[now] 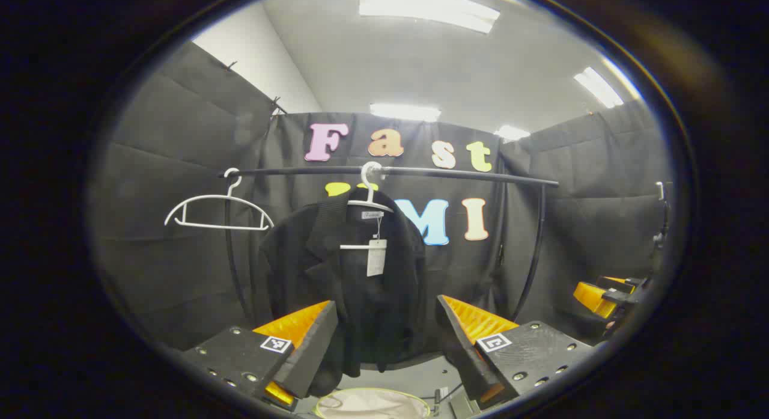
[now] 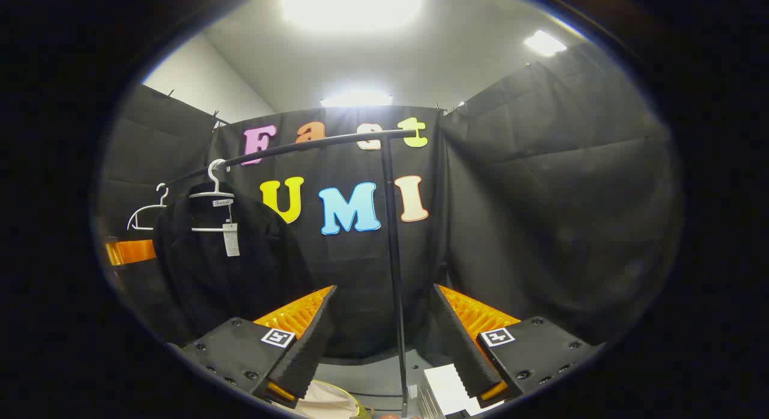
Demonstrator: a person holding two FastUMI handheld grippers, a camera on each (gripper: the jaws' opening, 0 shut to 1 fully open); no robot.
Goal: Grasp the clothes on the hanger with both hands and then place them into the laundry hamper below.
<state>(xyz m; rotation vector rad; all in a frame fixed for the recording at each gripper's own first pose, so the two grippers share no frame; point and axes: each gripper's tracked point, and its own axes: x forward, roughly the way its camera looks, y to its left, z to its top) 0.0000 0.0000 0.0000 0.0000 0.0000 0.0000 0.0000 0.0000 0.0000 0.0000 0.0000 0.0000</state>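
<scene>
A black jacket (image 1: 354, 287) with a white tag hangs on a white hanger (image 1: 367, 193) from the black rail (image 1: 456, 175). My left gripper (image 1: 387, 308) stands open in front of it, short of the cloth, fingers spread to either side of the jacket's lower half. The laundry hamper's pale rim (image 1: 372, 404) peeks out below. In the right gripper view the jacket (image 2: 222, 269) hangs far to the left, and my right gripper (image 2: 384, 299) is open with the rail's upright post (image 2: 393, 256) between its fingers, farther off. The right gripper (image 1: 607, 293) also appears at the left gripper view's right edge.
An empty white hanger (image 1: 217, 210) hangs at the rail's left end. The rack's curved legs (image 1: 531, 256) stand against the cloth wall. A white object (image 2: 447, 389) lies on the grey floor near the post's foot, beside the hamper's rim (image 2: 330, 401).
</scene>
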